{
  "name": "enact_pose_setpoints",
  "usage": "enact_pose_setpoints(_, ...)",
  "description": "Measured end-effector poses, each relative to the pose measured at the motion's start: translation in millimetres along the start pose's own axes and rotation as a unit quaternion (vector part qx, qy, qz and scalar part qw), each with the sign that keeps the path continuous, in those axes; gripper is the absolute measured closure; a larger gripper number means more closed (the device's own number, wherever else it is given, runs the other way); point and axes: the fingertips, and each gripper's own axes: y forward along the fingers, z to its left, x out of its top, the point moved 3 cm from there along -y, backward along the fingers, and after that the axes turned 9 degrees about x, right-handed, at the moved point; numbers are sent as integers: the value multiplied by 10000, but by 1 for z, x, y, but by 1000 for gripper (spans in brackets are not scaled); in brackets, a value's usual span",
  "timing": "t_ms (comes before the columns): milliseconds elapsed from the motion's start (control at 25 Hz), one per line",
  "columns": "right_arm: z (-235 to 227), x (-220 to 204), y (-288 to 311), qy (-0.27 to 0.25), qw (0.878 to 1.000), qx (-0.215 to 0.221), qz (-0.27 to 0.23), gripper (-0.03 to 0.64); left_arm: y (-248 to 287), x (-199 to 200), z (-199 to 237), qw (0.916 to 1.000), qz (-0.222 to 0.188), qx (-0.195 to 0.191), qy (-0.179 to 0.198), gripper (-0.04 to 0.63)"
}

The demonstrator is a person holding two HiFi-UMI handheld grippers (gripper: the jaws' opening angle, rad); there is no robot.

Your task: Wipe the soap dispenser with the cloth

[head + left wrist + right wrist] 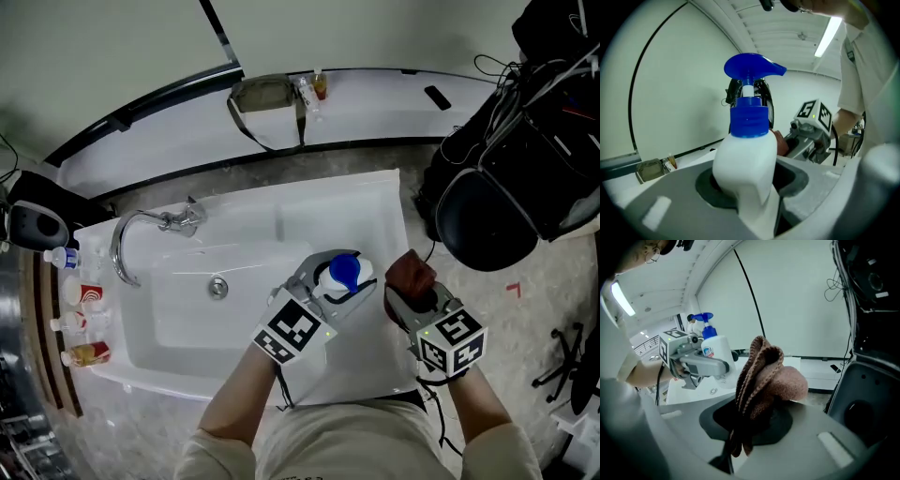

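Observation:
The soap dispenser [343, 275] is a white bottle with a blue pump top, held above the right end of the sink by my left gripper [323, 291], which is shut on its body. The left gripper view shows the soap dispenser [746, 154] upright between the jaws. My right gripper [412, 292] is shut on a reddish-brown cloth [409, 273], just right of the bottle and apart from it. In the right gripper view the cloth [764, 380] bunches up from the jaws, and the soap dispenser [714, 350] shows at the left with my left gripper [696, 364].
A white sink [187, 314] with a chrome tap [141, 230] lies below. Small bottles [80, 323] stand on a shelf at the left. A black bag [511, 159] and cables sit at the right. A pouch [262, 97] lies on the far ledge.

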Motion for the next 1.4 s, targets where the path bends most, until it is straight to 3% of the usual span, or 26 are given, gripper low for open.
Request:
enact_pose_setpoints(240, 38, 8, 7, 19, 9995, -285, -152, 535, -52, 63, -6, 9984, -248, -12, -506, 394)
enact_pose_setpoints(520, 97, 59, 20, -318, 9974, 200, -617, 535, -73, 107, -9, 9961, -396, -80, -788, 394)
enact_pose_setpoints(840, 129, 70, 23, -67, 9932, 738, -894, 535, -85, 120, -11, 9932, -608, -55, -996, 396)
enact_pose_setpoints(1040, 147, 62, 17, -237, 9903, 1102, -815, 535, -87, 120, -16, 9907, -699, -165, -1159, 396)
enact_pose_setpoints(1200, 156, 53, 13, -291, 9864, 1427, -757, 537, -86, 109, -15, 9933, -567, -82, -999, 395)
enact_pose_setpoints(1320, 149, 45, 7, -269, 9867, 1447, -698, 537, -78, 99, -12, 9939, -489, -53, -985, 396)
enact_pose_setpoints(1400, 134, 39, 5, -251, 9903, 1237, -580, 537, -72, 91, -10, 9949, -454, -34, -898, 395)
